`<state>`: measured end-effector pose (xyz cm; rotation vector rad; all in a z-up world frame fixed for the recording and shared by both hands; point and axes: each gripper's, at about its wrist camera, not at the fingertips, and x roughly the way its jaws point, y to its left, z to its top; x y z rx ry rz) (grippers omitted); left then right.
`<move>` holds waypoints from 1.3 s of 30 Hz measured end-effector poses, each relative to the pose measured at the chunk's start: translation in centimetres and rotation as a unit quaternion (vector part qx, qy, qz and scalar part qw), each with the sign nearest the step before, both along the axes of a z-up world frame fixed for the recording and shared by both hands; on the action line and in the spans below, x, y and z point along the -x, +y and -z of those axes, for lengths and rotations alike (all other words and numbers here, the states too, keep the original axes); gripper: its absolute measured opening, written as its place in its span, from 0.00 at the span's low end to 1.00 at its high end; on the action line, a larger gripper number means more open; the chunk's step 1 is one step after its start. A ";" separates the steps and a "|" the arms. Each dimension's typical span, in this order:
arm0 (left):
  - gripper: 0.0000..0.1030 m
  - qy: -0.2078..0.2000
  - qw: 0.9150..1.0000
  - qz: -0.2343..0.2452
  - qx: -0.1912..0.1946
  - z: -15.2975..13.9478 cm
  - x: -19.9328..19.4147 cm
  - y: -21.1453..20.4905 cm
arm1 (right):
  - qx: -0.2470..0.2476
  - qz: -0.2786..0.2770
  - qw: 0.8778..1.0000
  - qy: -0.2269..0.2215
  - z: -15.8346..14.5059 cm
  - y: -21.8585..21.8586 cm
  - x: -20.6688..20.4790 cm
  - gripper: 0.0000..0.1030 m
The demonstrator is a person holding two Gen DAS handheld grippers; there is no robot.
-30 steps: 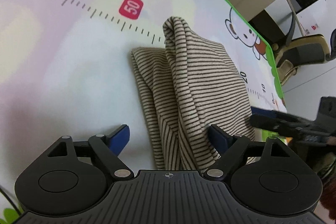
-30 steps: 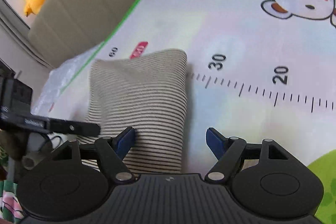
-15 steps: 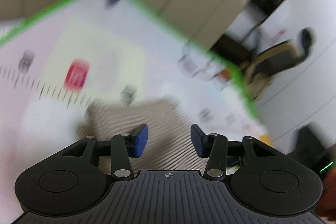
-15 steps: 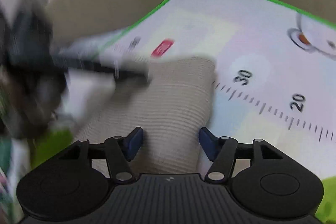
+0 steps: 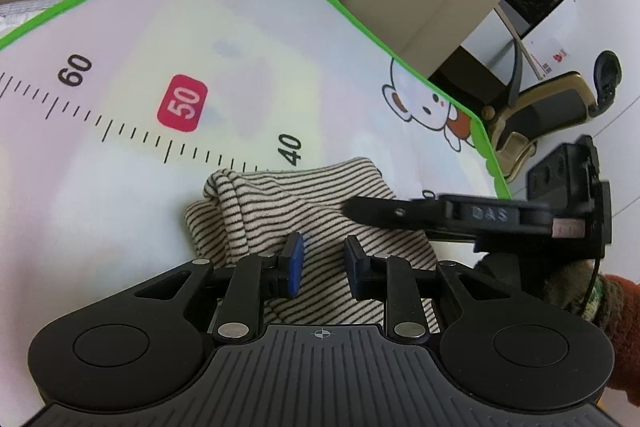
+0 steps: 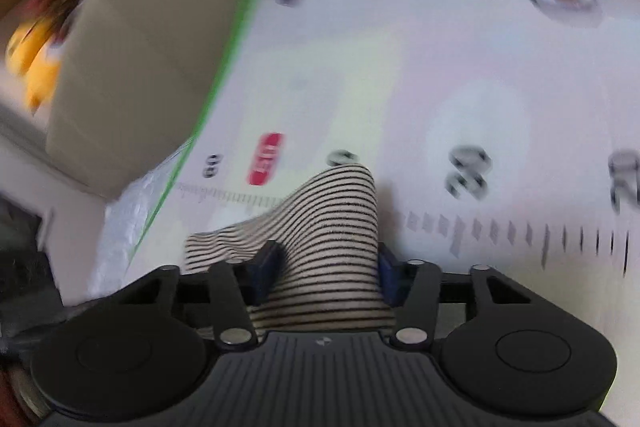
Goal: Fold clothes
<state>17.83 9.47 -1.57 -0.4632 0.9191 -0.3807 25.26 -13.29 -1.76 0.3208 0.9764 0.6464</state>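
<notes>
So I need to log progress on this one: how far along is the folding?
Done: the striped garment is already doubled into a compact layered bundle on the mat. In hand: the right claw has a raised fold of the cloth between its fingers, though blur hides how firm the grip is; the left claw is open over the cloth. Left: lay that fold down flat and let go.

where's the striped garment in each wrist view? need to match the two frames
Left wrist: striped garment lies lower centre on the mat, just below the "40" mark, with the left gripper over its near part.
Right wrist: striped garment sits lower centre, bunched up between the fingers of the right gripper; this view is blurred.
Shared landmark: the red "50" label on the mat's ruler, also at.
</notes>
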 end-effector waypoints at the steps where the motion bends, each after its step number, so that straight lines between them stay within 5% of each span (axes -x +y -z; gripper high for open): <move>1: 0.25 -0.001 1.000 0.001 -0.003 0.0 0.2 0.2 | 0.024 -0.028 0.998 -0.042 -0.9 0.7 1.1 0.42; 4: 0.26 -0.001 1.000 0.006 0.005 0.2 0.6 0.8 | 0.071 -0.074 0.987 -0.121 -2.1 1.9 3.8 0.42; 10: 0.26 -0.006 1.000 0.011 -0.008 0.3 0.6 -0.1 | 0.173 -0.085 0.969 -0.153 -0.4 3.3 3.4 0.45; 13: 0.27 -0.015 0.998 0.010 -0.056 -0.9 0.7 -1.7 | 0.180 -0.075 0.970 -0.148 -0.9 3.0 3.1 0.46; 15: 0.53 -0.025 0.996 0.005 -0.080 -2.1 1.4 -2.3 | 0.174 -0.072 0.970 -0.151 -1.9 2.3 3.5 0.49; 17: 0.58 -0.030 0.995 -0.005 -0.090 -3.1 2.5 -2.3 | 0.165 -0.067 0.972 -0.154 -2.8 1.1 4.0 0.50; 20: 0.67 -0.003 0.995 -0.012 -0.100 -3.0 3.7 -1.9 | 0.133 -0.054 0.981 -0.126 -3.5 -1.4 4.7 0.56; 24: 0.68 0.063 0.996 -0.023 -0.060 -0.5 4.1 -0.9 | 0.077 -0.042 0.995 -0.048 -2.3 -4.1 5.3 0.62; 30: 0.84 0.112 0.993 -0.041 -0.010 2.1 3.2 0.0 | 0.046 -0.040 0.998 0.021 0.5 -4.4 4.5 0.70; 39: 0.84 0.123 0.991 -0.041 0.009 1.8 3.7 0.2 | 0.051 -0.049 0.997 0.016 0.9 -3.9 4.7 0.73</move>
